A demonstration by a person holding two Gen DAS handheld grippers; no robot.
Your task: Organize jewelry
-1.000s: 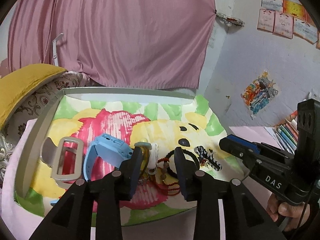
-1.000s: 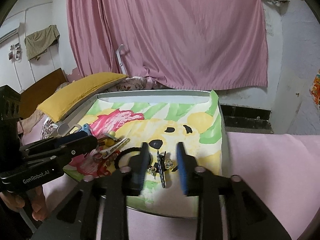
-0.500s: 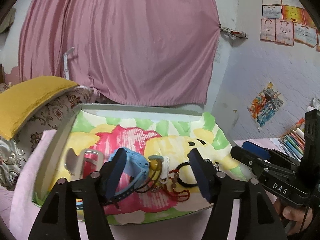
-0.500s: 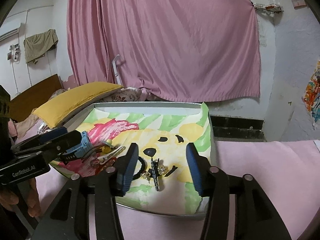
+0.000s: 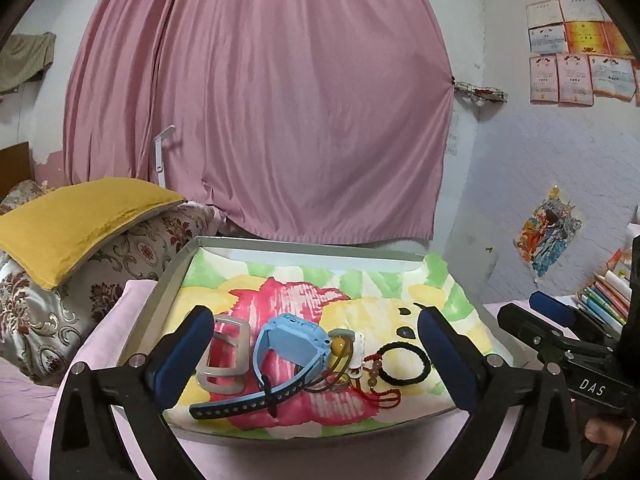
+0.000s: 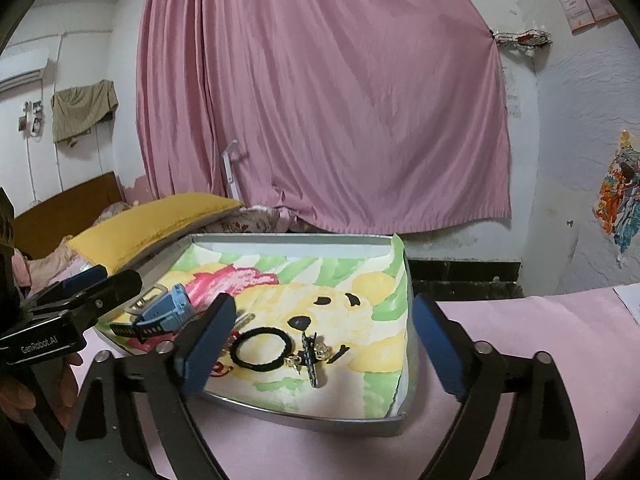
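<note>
A grey metal tray (image 5: 168, 280) lined with a cartoon-print cloth holds the jewelry. In the left wrist view a grey buckle (image 5: 222, 356), a blue watch (image 5: 292, 344), a red beaded cord (image 5: 376, 380) and a black hair tie (image 5: 404, 362) lie in a row near its front. My left gripper (image 5: 314, 360) hovers before them, its jaws opening wide, nothing pressed between them. In the right wrist view the hair tie (image 6: 260, 350) and a black jewelled clip (image 6: 310, 356) rest on the tray (image 6: 320, 420). My right gripper (image 6: 322, 346) is opening too, empty.
A yellow cushion (image 5: 80, 220) on a patterned pillow (image 5: 60, 312) lies left of the tray. A pink curtain (image 5: 260, 120) hangs behind it. Coloured pencils (image 5: 600, 296) stand at the right. A pink cover (image 6: 520, 340) spreads over the surface under the tray.
Both grippers' jaws have spread wide and both have drawn back and up from the tray. The clip and the pieces by the watch stay lying on the cloth.
</note>
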